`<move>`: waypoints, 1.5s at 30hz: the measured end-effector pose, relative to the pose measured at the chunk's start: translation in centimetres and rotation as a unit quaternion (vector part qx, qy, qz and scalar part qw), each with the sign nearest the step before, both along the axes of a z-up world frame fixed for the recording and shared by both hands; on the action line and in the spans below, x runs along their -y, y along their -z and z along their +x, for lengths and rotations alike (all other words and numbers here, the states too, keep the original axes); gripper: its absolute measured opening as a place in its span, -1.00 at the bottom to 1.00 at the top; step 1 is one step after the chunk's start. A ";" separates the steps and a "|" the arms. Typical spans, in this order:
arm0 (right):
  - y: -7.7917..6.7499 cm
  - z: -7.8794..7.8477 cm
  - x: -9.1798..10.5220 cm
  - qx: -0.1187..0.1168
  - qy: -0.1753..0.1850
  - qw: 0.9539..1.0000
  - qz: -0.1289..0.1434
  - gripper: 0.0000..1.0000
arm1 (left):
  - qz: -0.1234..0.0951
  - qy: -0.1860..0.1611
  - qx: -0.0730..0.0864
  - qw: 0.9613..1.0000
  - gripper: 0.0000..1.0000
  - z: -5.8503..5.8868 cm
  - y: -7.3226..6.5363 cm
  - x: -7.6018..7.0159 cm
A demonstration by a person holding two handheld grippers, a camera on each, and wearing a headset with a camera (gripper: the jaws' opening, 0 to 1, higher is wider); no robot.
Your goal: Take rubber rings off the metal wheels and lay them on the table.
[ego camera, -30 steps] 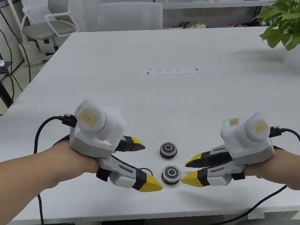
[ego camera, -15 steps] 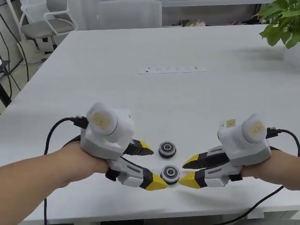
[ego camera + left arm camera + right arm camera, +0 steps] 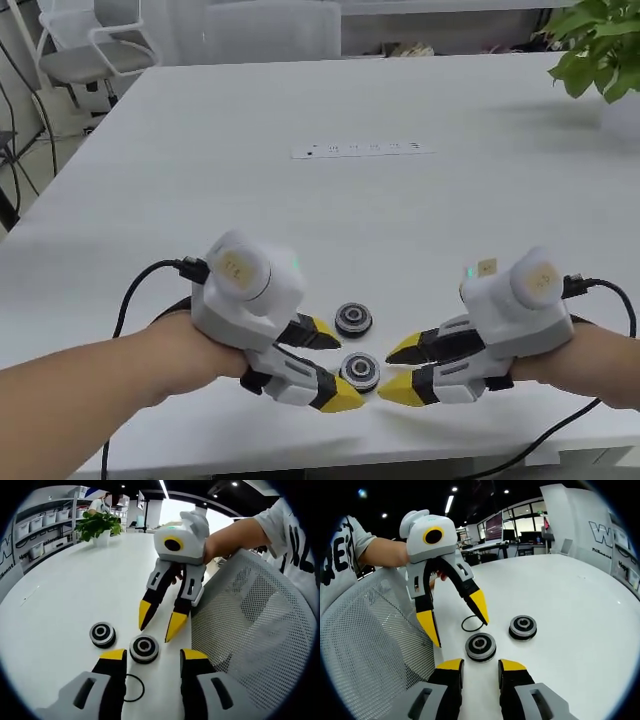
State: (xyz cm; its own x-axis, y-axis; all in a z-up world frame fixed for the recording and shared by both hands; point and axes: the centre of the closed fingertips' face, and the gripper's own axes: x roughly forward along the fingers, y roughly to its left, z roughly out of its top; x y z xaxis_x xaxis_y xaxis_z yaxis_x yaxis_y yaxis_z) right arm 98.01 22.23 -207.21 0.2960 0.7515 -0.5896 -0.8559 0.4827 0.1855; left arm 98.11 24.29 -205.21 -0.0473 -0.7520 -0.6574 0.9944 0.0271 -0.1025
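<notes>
**Head view.** Your left tool [image 3: 338, 366] has come in closer than a second ago. Its yellow tips now reach up to the two metal wheels, where earlier they stood well short of them. Your right tool [image 3: 390, 372] holds much the same place, its tips just right of the near wheel [image 3: 359, 370]. The far wheel [image 3: 352, 319] sits just beyond that one on the white table [image 3: 420, 220]. Both tools are released, with their jaws apart and nothing in them. They point inward at the near wheel from either side.

**Left gripper view.** The near wheel [image 3: 144, 649] lies flat just ahead of your left tool [image 3: 153, 656]. It sits nearer the jaw on the view's left, with its axle hole facing up. Being round, it has no long axis. The far wheel [image 3: 102, 634] lies flat beside it, apart from it. One loose rubber ring [image 3: 131, 687] lies flat on the table beside the inner edge of the same jaw. The right tool [image 3: 159, 627] aims its spread tips down toward the near wheel.

**Right gripper view.** The near wheel [image 3: 480, 646] sits centred just ahead of your right tool [image 3: 481, 666], hub up. The far wheel [image 3: 523, 627] is to its right. The rubber ring [image 3: 472, 624] lies flat behind the near wheel, under the spread tips of the left tool [image 3: 458, 629].
</notes>
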 end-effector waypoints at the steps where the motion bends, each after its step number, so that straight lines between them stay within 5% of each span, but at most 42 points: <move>1: 0.0 0.0 0.0 0.000 0.000 1.000 0.000 -0.50 | 0.000 0.002 0.000 1.000 -0.26 -0.1 0.0 0.1; 22: 0.2 -0.4 -0.1 -0.005 -0.004 1.000 -0.004 -0.52 | -0.006 -0.017 -0.007 1.000 -0.62 0.3 0.8 0.9; 30: 0.3 -0.4 0.0 -0.005 -0.004 1.000 -0.006 -0.53 | -0.009 -0.025 0.008 1.000 -0.76 0.9 0.9 1.0; 36: 0.3 -0.2 -0.2 -0.001 -0.007 1.000 -0.008 -0.53 | -0.001 -0.005 0.058 0.998 -0.83 1.0 1.1 1.0; 45: 0.0 0.3 -0.7 0.007 -0.012 1.000 -0.012 -0.53 | -0.002 -0.009 0.063 0.998 -0.85 1.2 1.0 1.0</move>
